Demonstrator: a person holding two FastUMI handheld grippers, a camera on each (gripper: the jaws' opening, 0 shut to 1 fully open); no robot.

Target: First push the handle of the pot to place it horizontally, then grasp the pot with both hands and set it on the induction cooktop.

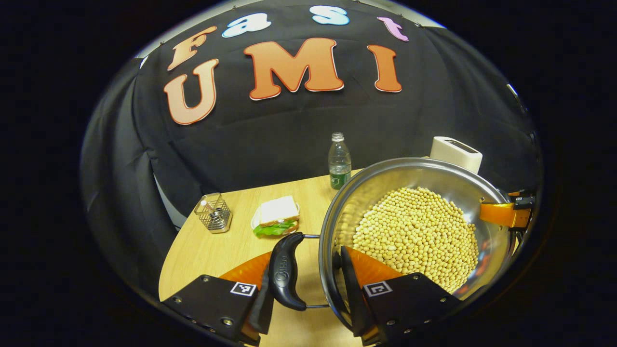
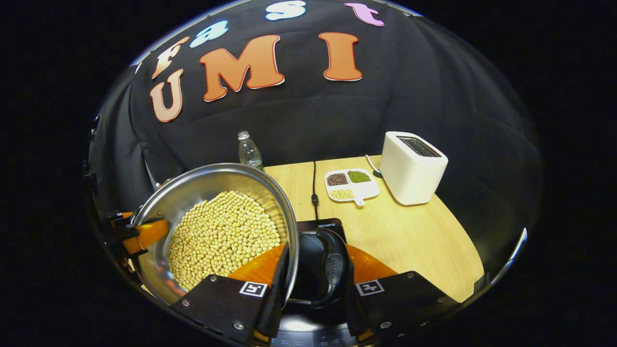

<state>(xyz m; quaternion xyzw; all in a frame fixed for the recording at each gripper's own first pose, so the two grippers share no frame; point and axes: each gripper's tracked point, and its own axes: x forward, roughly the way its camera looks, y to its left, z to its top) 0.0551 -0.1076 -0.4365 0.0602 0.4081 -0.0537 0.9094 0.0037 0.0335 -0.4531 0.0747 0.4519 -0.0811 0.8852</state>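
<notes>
Right now I judge the task well past its first half. Both side handles of the pot (image 1: 385,176) lie level, so the push looks done, and the two-handed grasp is on.

In the left gripper view, my left gripper (image 1: 306,264) straddles the near handle (image 1: 287,270): one finger sits against the handle's outer side and the other is inside the pot wall, so the pair is clamped across handle and rim. Across the pot I can see my right gripper (image 1: 506,214) hooked over the opposite rim.

The right gripper view shows the mirror case. My right gripper (image 2: 315,262) has one finger inside the wall and one outside the other handle (image 2: 332,270), closed on them. The left gripper (image 2: 140,233) bites the far rim.

The pot (image 2: 207,178) holds a deep layer of soybeans (image 2: 221,236). Its rim sits tilted in both views, though the lens may cause some of that. Under my right fingers I see the dark slab of the induction cooktop (image 2: 320,225) lying on the table (image 2: 409,236), so that side of the pot is over it. I cannot tell whether the base is touching the glass or hanging above it.

What is left, as I read it: level the pot, centre it on the cooktop, set it down and let go. With this many loose beans, a tilt could spill them.
</notes>
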